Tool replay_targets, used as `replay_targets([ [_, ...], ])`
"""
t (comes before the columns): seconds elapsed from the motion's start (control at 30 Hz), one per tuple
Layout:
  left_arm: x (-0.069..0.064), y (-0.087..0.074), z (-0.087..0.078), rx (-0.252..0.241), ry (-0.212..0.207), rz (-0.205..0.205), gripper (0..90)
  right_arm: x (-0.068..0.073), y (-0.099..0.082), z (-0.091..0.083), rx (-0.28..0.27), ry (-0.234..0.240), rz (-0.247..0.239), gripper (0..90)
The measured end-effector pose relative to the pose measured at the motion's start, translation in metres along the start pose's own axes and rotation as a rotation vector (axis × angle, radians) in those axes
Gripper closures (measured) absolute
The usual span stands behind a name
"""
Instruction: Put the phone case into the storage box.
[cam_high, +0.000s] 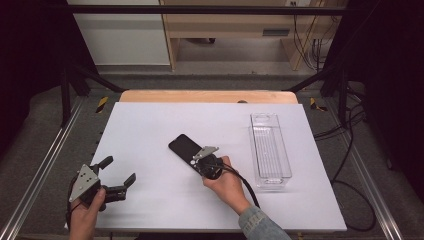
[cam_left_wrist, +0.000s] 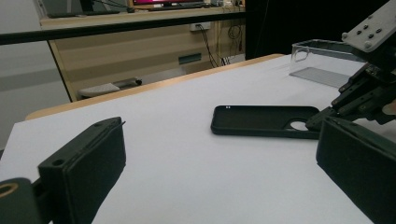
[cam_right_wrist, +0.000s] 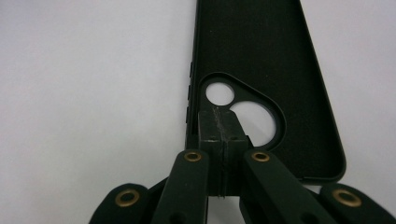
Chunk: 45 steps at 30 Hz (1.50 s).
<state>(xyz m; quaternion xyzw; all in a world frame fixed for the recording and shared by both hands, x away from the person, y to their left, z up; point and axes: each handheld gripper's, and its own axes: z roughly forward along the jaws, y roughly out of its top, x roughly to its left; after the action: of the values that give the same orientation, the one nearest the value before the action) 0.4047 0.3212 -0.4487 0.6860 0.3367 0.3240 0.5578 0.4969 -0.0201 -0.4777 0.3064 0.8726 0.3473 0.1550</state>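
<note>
High view: black phone case (cam_high: 184, 146) lying centre frame on white bench (cam_high: 150, 125). Right tongs (cam_high: 204, 161) pinching its camera-cutout edge; not yet lifted. Left tongs (cam_high: 119, 176) spread, idling lower left. Clear tray (cam_high: 270, 147) sitting right, likely destination.

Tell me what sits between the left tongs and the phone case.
Nothing: bare white table separates the open left tongs from the phone case, shown in the high view.

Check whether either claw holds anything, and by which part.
Right claw is shut on the phone case, at its side wall beside the camera cutout. Left claw is open, holding nothing.
</note>
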Motion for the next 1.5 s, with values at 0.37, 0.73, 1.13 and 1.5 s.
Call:
replay_targets([
  [0.37, 0.0, -0.002, 0.0, 0.002, -0.001, -0.025, 1.8, 0.007, -0.012, -0.013, 0.002, 0.016, -0.004, 90.0],
  [0.73, -0.001, -0.002, -0.001, 0.008, 0.008, -0.017, 1.9, 0.015, -0.03, -0.03, 0.004, 0.039, -0.011, 90.0],
  [1.13, 0.0, -0.002, -0.003, 0.007, 0.017, -0.021, 1.9, 0.019, -0.045, -0.046, 0.01, 0.072, 0.01, 90.0],
  [1.5, -0.004, -0.001, 0.001, 0.034, 0.012, 0.042, 2.0, 0.022, -0.059, -0.061, 0.019, 0.088, 0.007, 90.0],
])
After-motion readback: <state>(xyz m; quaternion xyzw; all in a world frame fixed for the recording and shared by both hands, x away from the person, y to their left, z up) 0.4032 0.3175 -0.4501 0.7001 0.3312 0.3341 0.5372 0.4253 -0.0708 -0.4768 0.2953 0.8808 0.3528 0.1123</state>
